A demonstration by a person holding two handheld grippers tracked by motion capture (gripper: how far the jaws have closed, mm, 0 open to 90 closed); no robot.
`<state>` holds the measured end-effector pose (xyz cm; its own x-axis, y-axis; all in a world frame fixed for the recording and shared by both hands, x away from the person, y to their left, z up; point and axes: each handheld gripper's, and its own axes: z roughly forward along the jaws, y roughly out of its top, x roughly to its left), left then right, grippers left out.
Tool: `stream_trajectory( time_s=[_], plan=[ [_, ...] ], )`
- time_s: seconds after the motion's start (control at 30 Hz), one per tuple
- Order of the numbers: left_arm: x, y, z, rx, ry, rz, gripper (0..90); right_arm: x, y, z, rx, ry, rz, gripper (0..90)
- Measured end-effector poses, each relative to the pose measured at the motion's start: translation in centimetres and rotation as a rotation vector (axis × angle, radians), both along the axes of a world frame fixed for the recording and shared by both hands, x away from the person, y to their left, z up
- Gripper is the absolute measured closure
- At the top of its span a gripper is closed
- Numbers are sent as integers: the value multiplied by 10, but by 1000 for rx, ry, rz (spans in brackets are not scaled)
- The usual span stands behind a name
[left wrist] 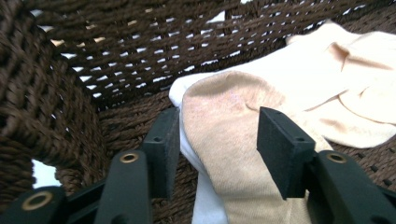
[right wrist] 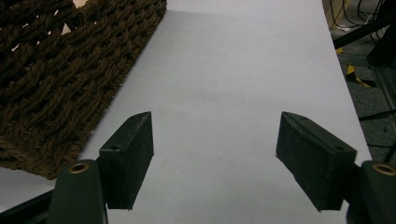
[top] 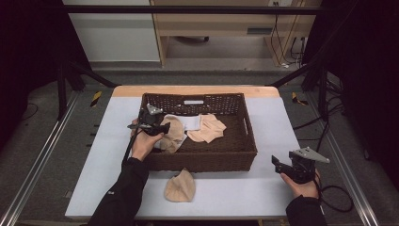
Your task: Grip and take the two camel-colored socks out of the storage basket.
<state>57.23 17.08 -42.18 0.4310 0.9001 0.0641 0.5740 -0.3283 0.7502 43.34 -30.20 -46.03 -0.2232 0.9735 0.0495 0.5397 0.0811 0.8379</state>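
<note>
The wicker basket [top: 244,141] takes the table's [top: 113,141] middle, its walls barring any level approach, so entry is from above. Socks [top: 207,128] cover its left floor; its right end lies bare. A beige sock [top: 180,186] sits near the front edge; the table's right strip is free

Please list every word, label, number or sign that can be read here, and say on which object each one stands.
None can be read.
White tag on the far wall of the basket: too small and blurred to read.
Pale plate on the wooden furniture behind the table: blurred, no text legible.
Yellow-black floor tape: stripes only, no words.
</note>
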Motion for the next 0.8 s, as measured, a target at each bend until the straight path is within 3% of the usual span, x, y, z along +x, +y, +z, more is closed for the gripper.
stream_trajectory(
  time_s=[0.13,0.5,0.53,0.67,0.8],
  plan=[
    [3,-1,-4,7,32,-1,424,0,0,0,1,0,1,281],
    [4,-2,-9,15,96,-27,450,0,0,0,-1,-1,4,286],
    [4,-2,-10,12,118,-31,463,0,0,0,1,0,3,287],
    [3,-3,-8,4,130,-42,530,0,0,0,1,-1,5,287],
    [1,-4,-6,-13,121,-51,614,-1,0,0,3,0,5,287]
  ],
)
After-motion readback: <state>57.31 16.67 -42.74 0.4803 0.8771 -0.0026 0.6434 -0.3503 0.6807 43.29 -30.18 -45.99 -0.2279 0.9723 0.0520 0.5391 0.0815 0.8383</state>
